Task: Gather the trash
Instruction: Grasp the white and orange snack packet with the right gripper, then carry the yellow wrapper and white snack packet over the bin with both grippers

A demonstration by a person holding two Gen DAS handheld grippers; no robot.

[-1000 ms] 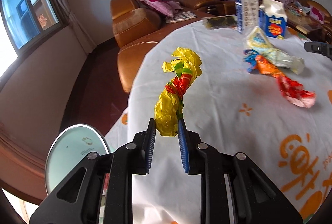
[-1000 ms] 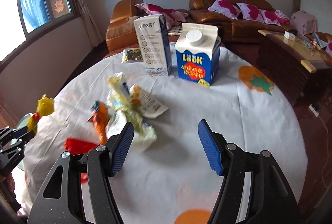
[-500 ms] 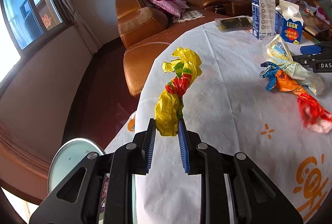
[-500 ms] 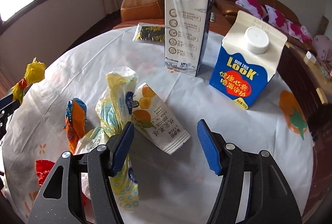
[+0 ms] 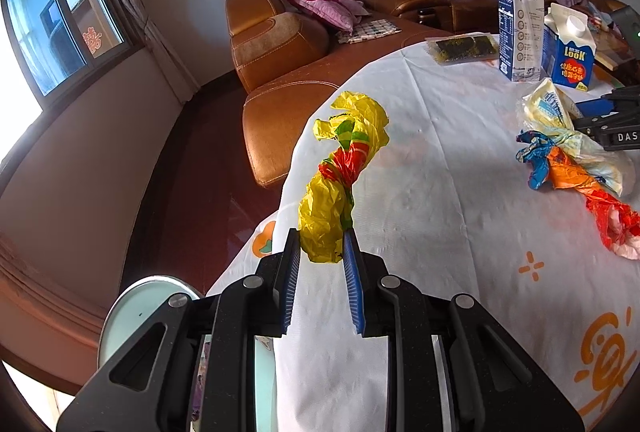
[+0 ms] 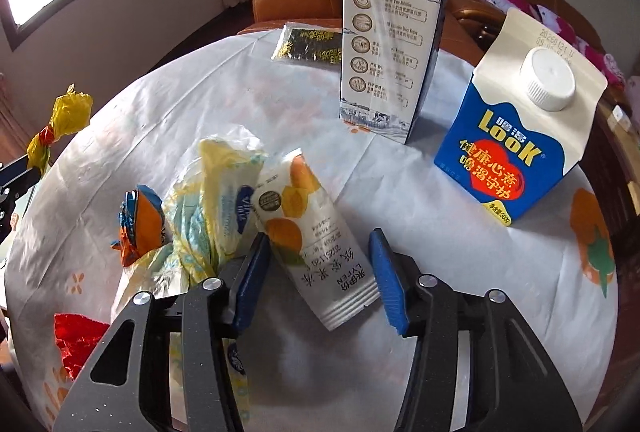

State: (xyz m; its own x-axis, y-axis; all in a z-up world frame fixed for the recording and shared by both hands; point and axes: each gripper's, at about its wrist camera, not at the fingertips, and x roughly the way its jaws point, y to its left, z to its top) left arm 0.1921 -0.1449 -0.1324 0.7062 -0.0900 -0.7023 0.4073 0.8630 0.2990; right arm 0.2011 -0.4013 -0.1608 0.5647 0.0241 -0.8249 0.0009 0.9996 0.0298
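The left gripper (image 5: 320, 256) is pinching a twisted yellow wrapper (image 5: 340, 184), tilted down over the worktop (image 5: 440, 192) edge. The right gripper (image 6: 320, 272), angled steeply down, is closing around a white snack packet (image 6: 316, 244), pads not yet pressing, nearer than the blue carton (image 6: 516, 148)

Left gripper (image 5: 320, 252), black frame, blue ribbed pads: angled downward, jaws narrow, pads clamped on lower end of crumpled yellow-red plastic wrapper (image 5: 340, 176), which sticks up past fingertips.

Right gripper (image 6: 318, 260), same build: pitched steeply down, jaws just been closing, white fruit-print sachet (image 6: 316, 244) between pads; left pad touching, right pad apart.
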